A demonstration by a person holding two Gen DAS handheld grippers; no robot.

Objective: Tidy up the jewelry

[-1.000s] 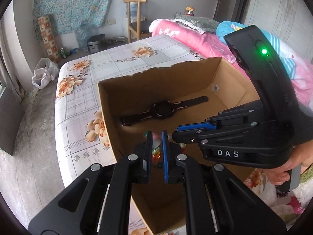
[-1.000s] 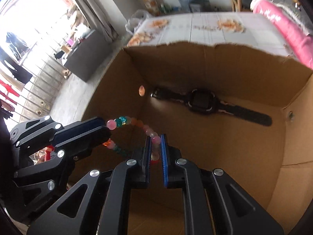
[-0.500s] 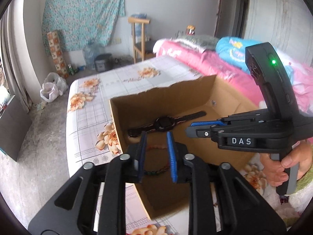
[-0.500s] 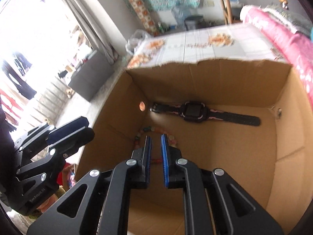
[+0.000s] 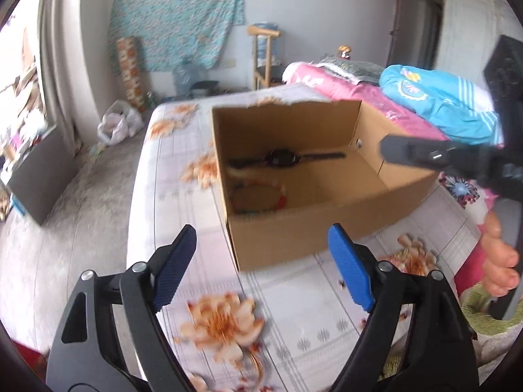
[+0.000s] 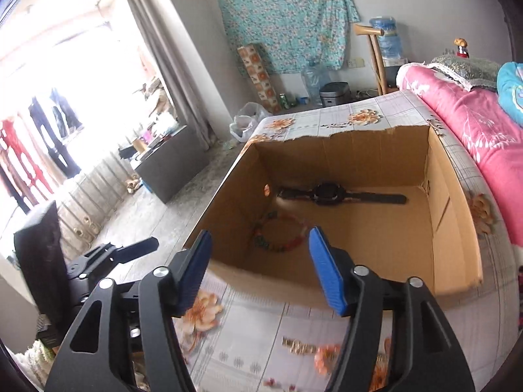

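One box (image 6: 343, 163), one watch (image 6: 330, 194), one bracelet (image 6: 278, 233)

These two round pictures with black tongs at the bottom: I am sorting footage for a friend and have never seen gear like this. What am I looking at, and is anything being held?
There is no robot here. A person holds a hand-operated gripper in each hand, and a wide-angle camera on each one looks forward along its two fingers, which bends the picture into a circle.

One view comes from the left gripper, the other from the right gripper. Each also catches the other tool at its edge, and the left view shows the person's hand on a handle.

On the flowered tablecloth stands an open cardboard box. In it lie a dark wristwatch and a beaded bracelet, apart from each other.

Nothing is held: both sets of jaws are opening, with nothing between them.
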